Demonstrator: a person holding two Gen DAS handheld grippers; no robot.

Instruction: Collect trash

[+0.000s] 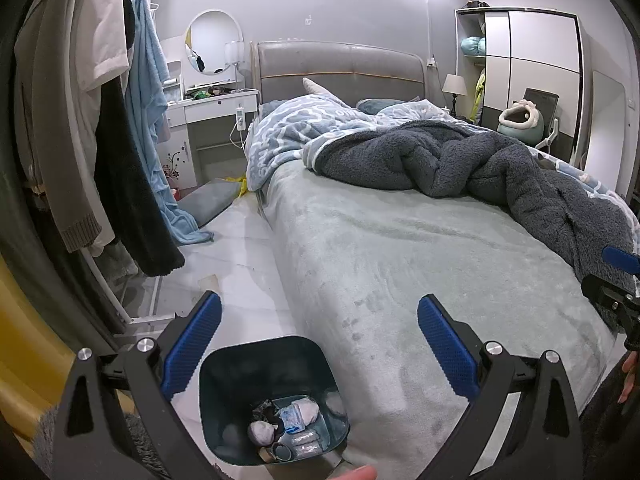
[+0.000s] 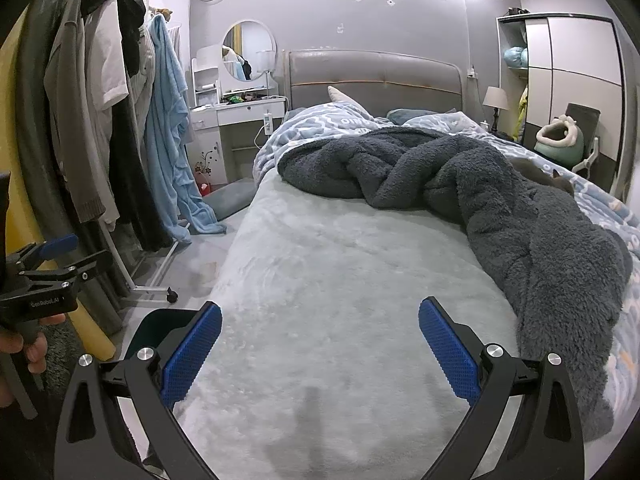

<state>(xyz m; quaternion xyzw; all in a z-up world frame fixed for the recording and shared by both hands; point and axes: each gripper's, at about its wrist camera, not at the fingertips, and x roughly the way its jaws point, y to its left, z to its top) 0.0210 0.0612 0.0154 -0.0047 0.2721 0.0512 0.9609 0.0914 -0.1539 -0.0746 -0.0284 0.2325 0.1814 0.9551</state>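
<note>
Trash (image 1: 286, 420): crumpled tissues, wrappers, dark scraps, all at the bottom of the bin, left wrist view
Bin (image 1: 236, 368): dark teal, open top, on the floor touching the bed's near corner; right wrist view shows only its rim (image 2: 154, 320) behind the left finger
Left gripper (image 1: 318, 344): fingers (image 1: 192, 348) spread wide, released, nothing between them; hangs above the bin and bed edge; also seen from the side in right wrist view (image 2: 48, 260), held by a hand (image 2: 24, 344)
Right gripper (image 2: 320, 348): fingers (image 2: 448, 352) spread wide, released, holding nothing; over the bed; edge of it visible at right in left wrist view (image 1: 616, 280)
Bed (image 1: 400, 248): pale green fleece sheet, bare near half
Blanket (image 2: 480, 184): dark grey fleece, bunched across the far and right side of bed
Quilt (image 1: 288, 128): blue patterned, under the blanket near the headboard
Rack (image 2: 100, 120): clothes hanging, left of bed; blue robe trails to the floor
Dresser (image 1: 216, 108): white, round mirror above, far left by the headboard
Wardrobe (image 1: 532, 64): far right
Lamp (image 1: 454, 86): beside the headboard, right
</note>
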